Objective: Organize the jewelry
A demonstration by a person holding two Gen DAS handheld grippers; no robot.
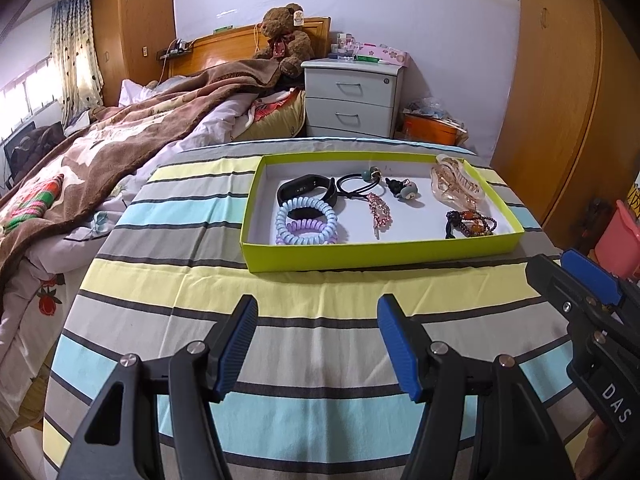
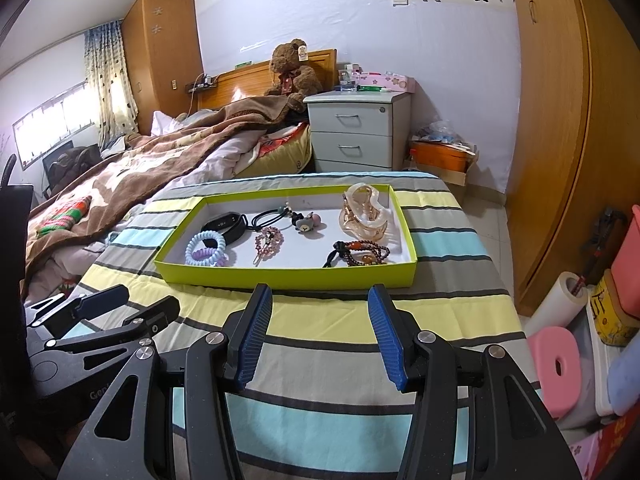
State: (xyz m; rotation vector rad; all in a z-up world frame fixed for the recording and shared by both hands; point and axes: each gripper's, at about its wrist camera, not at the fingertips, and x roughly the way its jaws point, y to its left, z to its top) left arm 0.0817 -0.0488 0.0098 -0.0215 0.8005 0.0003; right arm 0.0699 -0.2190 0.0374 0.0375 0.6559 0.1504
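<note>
A lime-green tray (image 1: 360, 258) (image 2: 280, 278) sits on the striped cloth. In it lie a black fitness band (image 1: 308, 191) (image 2: 224, 225), pastel coil hair ties (image 1: 306, 226) (image 2: 208, 254), a black hair elastic with beads (image 1: 358, 184) (image 2: 272, 216), a pink rhinestone clip (image 1: 378, 210) (image 2: 267, 242), a small grey figure clip (image 1: 404, 190) (image 2: 306, 224), a clear amber claw clip (image 1: 456, 186) (image 2: 364, 216) and a dark bead bracelet (image 1: 470, 224) (image 2: 360, 254). My left gripper (image 1: 318, 344) (image 2: 120, 300) is open and empty, short of the tray. My right gripper (image 2: 320, 336) (image 1: 568, 268) is open and empty, beside it.
The striped cloth (image 1: 280, 288) covers a table beside a bed with a brown blanket (image 1: 120, 132). A white nightstand (image 1: 352, 96) and a teddy bear (image 1: 286, 34) stand behind. A wooden wardrobe (image 2: 560, 120), a pink stool (image 2: 556, 364) and boxes are at right.
</note>
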